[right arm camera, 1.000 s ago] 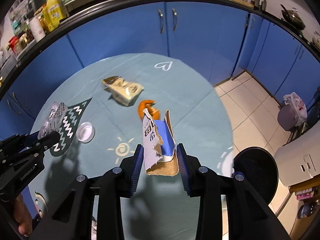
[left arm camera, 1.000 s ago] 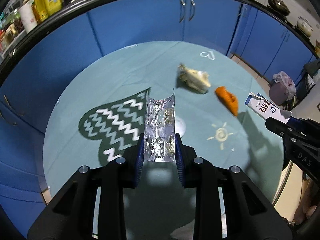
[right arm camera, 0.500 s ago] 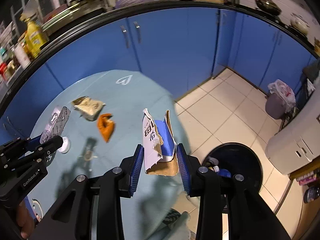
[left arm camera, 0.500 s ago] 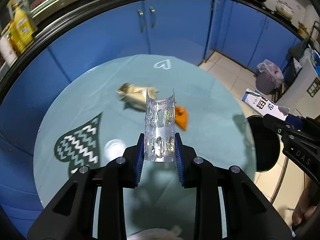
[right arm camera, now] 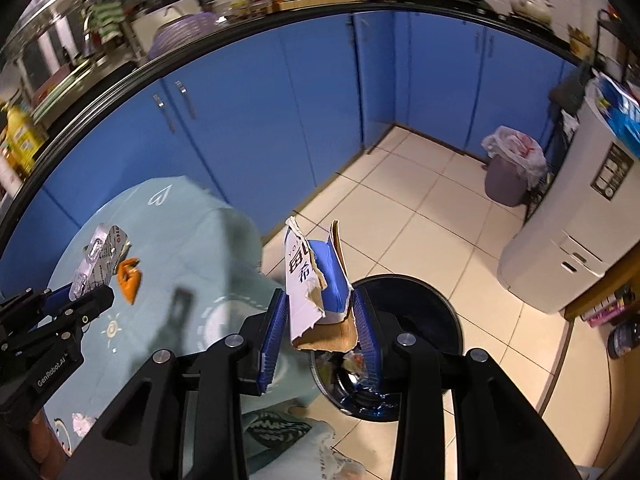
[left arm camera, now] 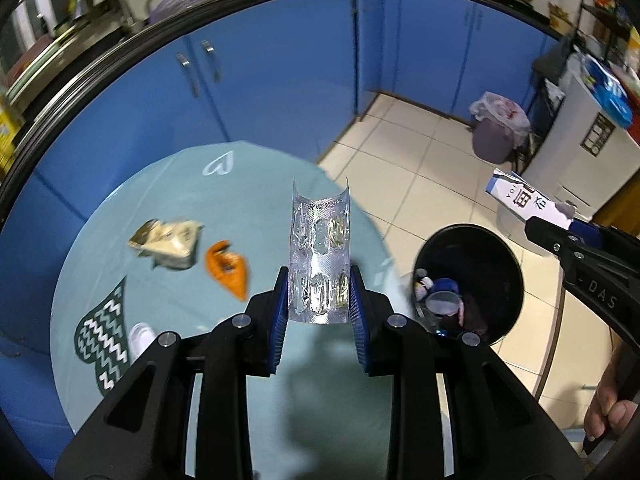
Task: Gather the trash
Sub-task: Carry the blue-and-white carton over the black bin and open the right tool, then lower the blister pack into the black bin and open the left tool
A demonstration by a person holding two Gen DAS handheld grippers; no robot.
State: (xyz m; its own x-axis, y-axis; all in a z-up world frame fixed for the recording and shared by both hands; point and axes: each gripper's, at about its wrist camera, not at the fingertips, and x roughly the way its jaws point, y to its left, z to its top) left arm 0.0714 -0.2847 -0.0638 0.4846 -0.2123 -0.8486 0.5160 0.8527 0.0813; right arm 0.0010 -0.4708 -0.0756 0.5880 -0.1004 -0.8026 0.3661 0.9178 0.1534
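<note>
Both pairs of jaws are clamped on trash. In the left wrist view, the left gripper [left arm camera: 319,297] is seen with its blue pads [left arm camera: 281,309] pressed against the two long edges of a silver blister pack [left arm camera: 319,254], which is held upright and bowed slightly across its width; crushed, emptied pockets are visible in its foil. The gripper is angled steeply downward over the edge of a round table covered by a pale teal cloth [left arm camera: 256,208].

In the right wrist view, the right gripper [right arm camera: 320,320] is seen closed on a torn blue and white carton [right arm camera: 316,280], whose ragged brown cardboard edge hangs below the pads and whose white face carries dark printed characters. This gripper is also tilted downward, and it is held above a round black trash bin [right arm camera: 436,308] standing on the tiled floor just beside the table; some discarded items lie inside the bin. Part of a hand [left arm camera: 610,412] gripping the right tool is visible at the lower right of the left view.

Farther out on the cloth, an orange scrap [left arm camera: 228,268] and a crumpled beige wrapper [left arm camera: 168,242] lie near each other, and a small white cap [left arm camera: 140,336] rests beside a dark heart pattern. Beyond the table, blue cabinet doors [left arm camera: 280,68] are seen, and a grey bin lined with a white bag [right arm camera: 510,172] stands in the far corner.
</note>
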